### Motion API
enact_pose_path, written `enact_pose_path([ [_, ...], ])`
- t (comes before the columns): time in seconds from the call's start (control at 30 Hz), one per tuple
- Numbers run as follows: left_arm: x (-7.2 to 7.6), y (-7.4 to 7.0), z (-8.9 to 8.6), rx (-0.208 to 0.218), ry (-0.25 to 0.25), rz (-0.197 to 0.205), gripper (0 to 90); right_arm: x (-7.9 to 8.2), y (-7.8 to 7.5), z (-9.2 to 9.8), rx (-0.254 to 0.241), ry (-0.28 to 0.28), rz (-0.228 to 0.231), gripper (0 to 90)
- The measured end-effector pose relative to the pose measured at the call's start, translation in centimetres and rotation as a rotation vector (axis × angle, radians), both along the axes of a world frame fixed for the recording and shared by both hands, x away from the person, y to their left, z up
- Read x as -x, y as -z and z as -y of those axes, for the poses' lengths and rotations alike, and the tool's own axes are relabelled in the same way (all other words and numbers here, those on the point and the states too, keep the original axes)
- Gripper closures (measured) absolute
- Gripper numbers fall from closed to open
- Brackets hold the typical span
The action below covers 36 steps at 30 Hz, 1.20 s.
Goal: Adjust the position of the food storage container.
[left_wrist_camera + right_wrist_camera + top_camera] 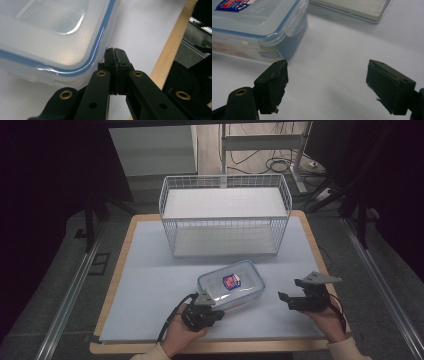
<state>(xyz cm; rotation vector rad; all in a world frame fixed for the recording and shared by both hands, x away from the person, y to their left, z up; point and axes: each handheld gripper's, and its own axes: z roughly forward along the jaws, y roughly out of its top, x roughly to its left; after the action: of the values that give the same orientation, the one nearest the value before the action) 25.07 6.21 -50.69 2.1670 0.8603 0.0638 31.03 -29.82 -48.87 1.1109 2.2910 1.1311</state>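
White table covering [150, 285] is occupied by a clear blue-rimmed lidded plastic container [231, 285]; beside it, the left gripper [115, 53] is pressed closed and empty, the right gripper [325, 86] spread wide.

Both matte black two-jaw grippers, left gripper [209, 312] and right gripper [289, 300], carry brass-ringed screw holes, grey three-cornered plates, trailing black cables; cream sleeve cuffs [345, 349].

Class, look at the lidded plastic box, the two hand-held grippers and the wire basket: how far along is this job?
Done: little that shows. The plastic box lies lidded on the white mat, outside the wire basket.

In hand: the left gripper, jaws shut, sits at the box's near corner, perhaps nudging it. The right gripper is open beside the box, gripping nothing.

Left: probably grasping the box and moving it, maybe to the basket.
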Motion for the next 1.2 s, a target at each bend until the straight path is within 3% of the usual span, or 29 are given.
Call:
enact_pose_path([
  [0.47, -2.2, 0.2, -3.2, 0.024, -0.115, -0.021, 89.9, 0.0, 0.1, -0.1, 0.004, -0.006, 0.0, 17.8],
  [0.83, -2.8, 0.4, -4.2, 0.038, -0.149, -0.03, 89.3, -0.1, 0.2, -0.2, 0.002, -0.013, -0.012, 17.6],
  [1.0, -2.1, -1.0, -5.1, 0.087, -0.149, -0.032, 88.4, 0.0, 0.1, -0.2, 0.006, -0.008, 0.012, 15.2],
  [1.1, -1.7, -1.7, -5.7, 0.102, -0.148, -0.021, 88.3, 0.1, 0.1, -0.2, 0.001, -0.015, 0.02, 14.6],
  [1.2, -1.1, -2.9, -7.3, 0.125, -0.178, 0.011, 87.8, 0.1, 0.2, -0.4, 0.0, -0.019, 0.031, 13.8],
])
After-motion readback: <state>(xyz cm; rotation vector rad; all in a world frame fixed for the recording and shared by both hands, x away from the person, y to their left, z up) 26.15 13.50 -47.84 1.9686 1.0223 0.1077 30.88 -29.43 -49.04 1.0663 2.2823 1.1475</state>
